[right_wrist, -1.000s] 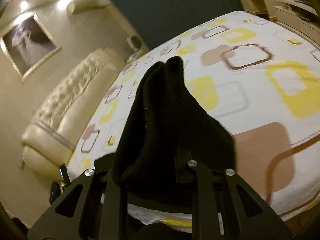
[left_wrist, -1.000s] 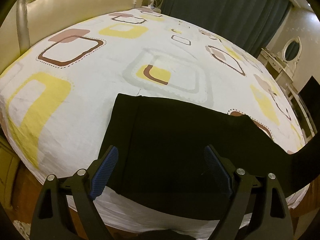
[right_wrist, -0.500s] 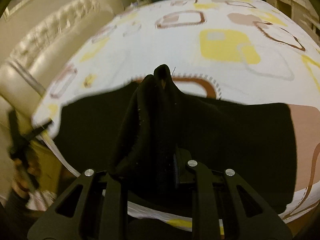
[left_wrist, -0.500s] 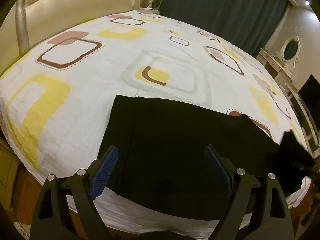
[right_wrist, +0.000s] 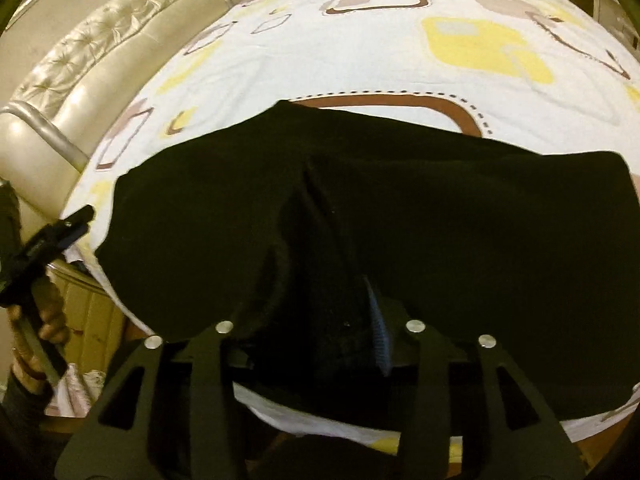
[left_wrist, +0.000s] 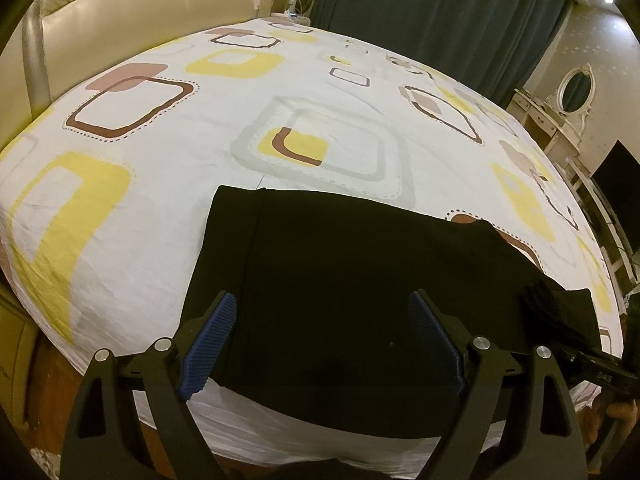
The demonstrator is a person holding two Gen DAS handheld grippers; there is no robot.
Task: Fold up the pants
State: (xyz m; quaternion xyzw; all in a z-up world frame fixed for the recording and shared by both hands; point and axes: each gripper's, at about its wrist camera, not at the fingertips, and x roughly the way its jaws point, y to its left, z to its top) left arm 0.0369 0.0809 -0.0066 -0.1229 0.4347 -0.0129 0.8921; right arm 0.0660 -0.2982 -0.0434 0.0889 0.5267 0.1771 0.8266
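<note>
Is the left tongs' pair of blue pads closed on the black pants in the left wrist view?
No. The left tongs stand wide open above the black pants, pads clear of the cloth.

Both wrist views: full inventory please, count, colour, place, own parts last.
pants: 1, black, flat on bed's near edge, one bunched end between the right tool's fingers
bed sheet: 1, white with yellow and brown squares, covering the bed
headboard: 1, cream, tufted, behind bed
curtain: 1, dark teal, far wall
dressing table: 1, white, oval mirror, far right
left tool: 1, black, blue pads, open over pants
right tool: 1, black, jaws opening, cloth between
hand: 1, gripping left tool's handle
</note>
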